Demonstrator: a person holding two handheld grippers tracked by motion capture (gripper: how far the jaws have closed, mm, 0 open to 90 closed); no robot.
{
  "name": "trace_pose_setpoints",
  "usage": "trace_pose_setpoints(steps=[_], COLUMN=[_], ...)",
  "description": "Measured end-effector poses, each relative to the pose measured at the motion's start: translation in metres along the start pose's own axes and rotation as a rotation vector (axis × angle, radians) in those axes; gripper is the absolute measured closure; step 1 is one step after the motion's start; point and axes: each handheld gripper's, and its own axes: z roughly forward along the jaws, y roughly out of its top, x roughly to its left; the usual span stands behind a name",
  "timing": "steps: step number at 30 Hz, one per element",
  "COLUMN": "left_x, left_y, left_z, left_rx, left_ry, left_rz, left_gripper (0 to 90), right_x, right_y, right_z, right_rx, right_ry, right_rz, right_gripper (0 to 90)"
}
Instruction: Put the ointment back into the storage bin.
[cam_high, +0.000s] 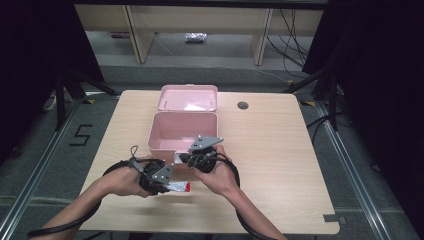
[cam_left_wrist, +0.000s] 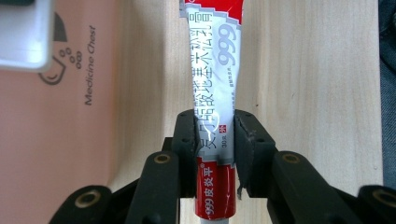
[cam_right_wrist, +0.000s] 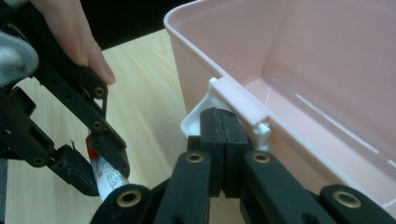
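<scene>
Ointment tube (cam_left_wrist: 215, 100) sits clamped across its middle in the left tool (cam_left_wrist: 215, 149), just beside the open pink box (cam_high: 184, 131), while the right tool (cam_right_wrist: 223, 128), jaws pressed together, touches the white latch (cam_right_wrist: 243, 100) at the box's front wall. To me the soft tube could buckle or slide out of that narrow pinch before it clears the rim. Underneath is a pale wooden counter (cam_high: 270, 145) in a dim room with dark curtains and a grey floor.

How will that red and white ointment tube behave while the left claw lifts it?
The ointment tube looks soft: it flattens toward its crimped end, so it will probably bend rather than stay stiff. It seems light for its size. Its glossy skin may slip, though the left claw pinches it on both sides.
</scene>
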Motion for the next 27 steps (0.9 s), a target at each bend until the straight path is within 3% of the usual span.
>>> trace_pose_setpoints(steps=[11,27], left_x=[-0.002,-0.001], left_y=[-0.006,-0.012], left_z=[-0.015,-0.032], left_rx=[-0.041,-0.056], left_ry=[0.028,0.047], left_rz=[-0.023,-0.037], left_gripper=[71.3,71.3], right_x=[0.0,0.0], right_y=[0.0,0.0], right_z=[0.0,0.0], right_rx=[0.0,-0.002], right_ry=[-0.001,-0.002], right_rz=[0.003,0.0], right_gripper=[90.0,90.0])
